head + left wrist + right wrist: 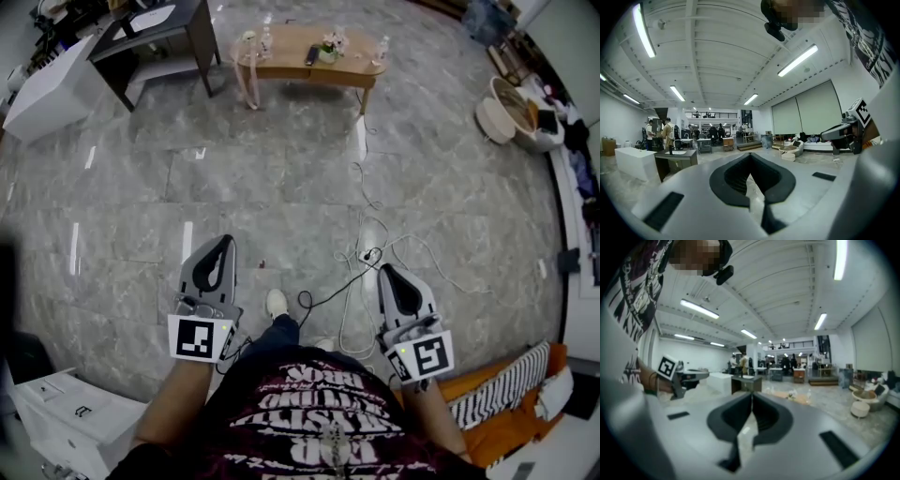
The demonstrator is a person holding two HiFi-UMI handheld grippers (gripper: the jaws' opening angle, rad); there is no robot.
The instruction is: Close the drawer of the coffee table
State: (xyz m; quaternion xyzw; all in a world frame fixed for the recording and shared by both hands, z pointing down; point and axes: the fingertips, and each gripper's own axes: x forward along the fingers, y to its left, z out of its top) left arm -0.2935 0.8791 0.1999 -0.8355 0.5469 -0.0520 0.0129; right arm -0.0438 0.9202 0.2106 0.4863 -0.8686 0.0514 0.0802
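Note:
The wooden coffee table (309, 58) stands far off across the marble floor, at the top middle of the head view, with bottles and a small plant on top. Its drawer cannot be made out from here. In the right gripper view the coffee table (799, 398) shows small, beyond the jaws. My left gripper (225, 242) and right gripper (385, 272) are held close to the body, pointing roughly toward the table. Both are shut with nothing between the jaws, as the left gripper (750, 154) and right gripper (751, 394) show in their own views.
White and black cables (361, 272) trail over the floor between me and the table. A dark desk (155, 33) and a white block (52, 89) stand at upper left. A white cabinet (66, 412) is at lower left, round seats (511, 108) at right, and an orange sofa (511, 398) at lower right.

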